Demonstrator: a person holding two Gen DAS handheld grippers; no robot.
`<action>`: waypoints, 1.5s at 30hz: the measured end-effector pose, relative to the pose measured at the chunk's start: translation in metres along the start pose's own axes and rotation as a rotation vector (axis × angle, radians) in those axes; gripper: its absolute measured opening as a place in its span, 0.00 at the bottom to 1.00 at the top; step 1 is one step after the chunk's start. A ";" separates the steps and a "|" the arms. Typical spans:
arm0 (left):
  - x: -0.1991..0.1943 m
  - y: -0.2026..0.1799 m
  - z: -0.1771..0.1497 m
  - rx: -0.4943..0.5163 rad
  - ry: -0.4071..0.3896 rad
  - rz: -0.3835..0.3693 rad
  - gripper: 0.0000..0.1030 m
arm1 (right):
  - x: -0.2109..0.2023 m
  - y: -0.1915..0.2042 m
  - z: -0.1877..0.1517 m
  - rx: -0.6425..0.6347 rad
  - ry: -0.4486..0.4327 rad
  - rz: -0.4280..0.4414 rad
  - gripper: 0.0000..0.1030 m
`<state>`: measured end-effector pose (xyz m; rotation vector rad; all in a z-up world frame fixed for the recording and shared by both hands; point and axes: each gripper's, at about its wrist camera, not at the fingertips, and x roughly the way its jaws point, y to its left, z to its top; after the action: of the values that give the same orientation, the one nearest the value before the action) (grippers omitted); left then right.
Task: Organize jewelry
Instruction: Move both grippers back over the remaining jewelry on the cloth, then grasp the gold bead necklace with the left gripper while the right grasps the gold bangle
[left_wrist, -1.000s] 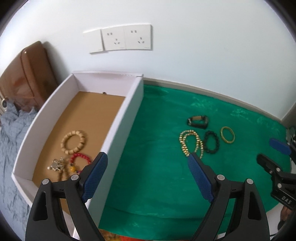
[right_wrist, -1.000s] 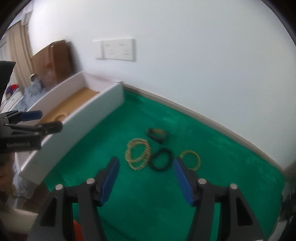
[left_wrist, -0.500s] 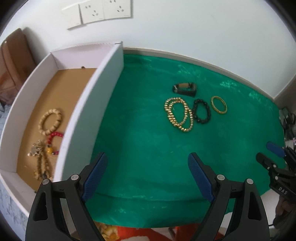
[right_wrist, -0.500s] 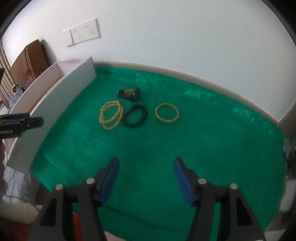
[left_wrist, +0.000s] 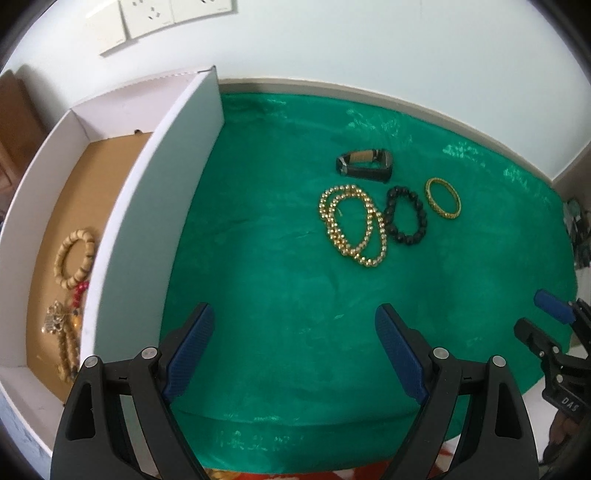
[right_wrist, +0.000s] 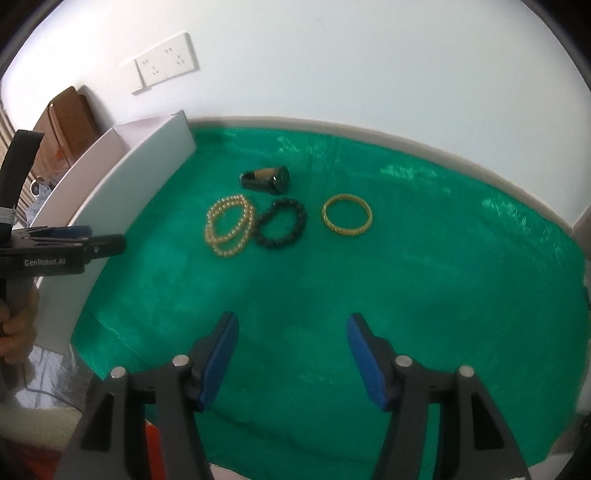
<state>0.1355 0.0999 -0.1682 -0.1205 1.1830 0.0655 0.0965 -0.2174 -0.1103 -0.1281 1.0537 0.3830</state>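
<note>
Green cloth (left_wrist: 280, 280) covers the tabletop, and four pieces lie together on it, well to the right of the white box (left_wrist: 147, 206): a double gold bead bracelet (left_wrist: 352, 225), a black bead bracelet (left_wrist: 406, 215) touching its right side, a gold bangle (left_wrist: 443, 197) further right, and a dark band (left_wrist: 365, 166) just behind. Inside the box rest a wooden bead bracelet (left_wrist: 74, 256) and red beads (left_wrist: 79, 291). Left claw (left_wrist: 293, 345) and right claw (right_wrist: 291, 354) both hang spread and empty, well short of the four pieces.
</note>
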 end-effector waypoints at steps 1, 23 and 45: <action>0.001 -0.001 0.002 0.005 -0.001 0.000 0.87 | 0.001 -0.001 0.000 0.005 0.003 0.002 0.61; 0.081 -0.020 0.061 -0.015 0.011 0.006 0.87 | 0.012 -0.005 0.007 0.003 0.035 -0.003 0.61; 0.130 -0.007 0.061 -0.007 0.090 0.067 0.87 | 0.011 -0.026 -0.004 0.051 0.052 -0.023 0.61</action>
<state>0.2414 0.0995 -0.2656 -0.0904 1.2766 0.1238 0.1077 -0.2404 -0.1242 -0.1047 1.1117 0.3330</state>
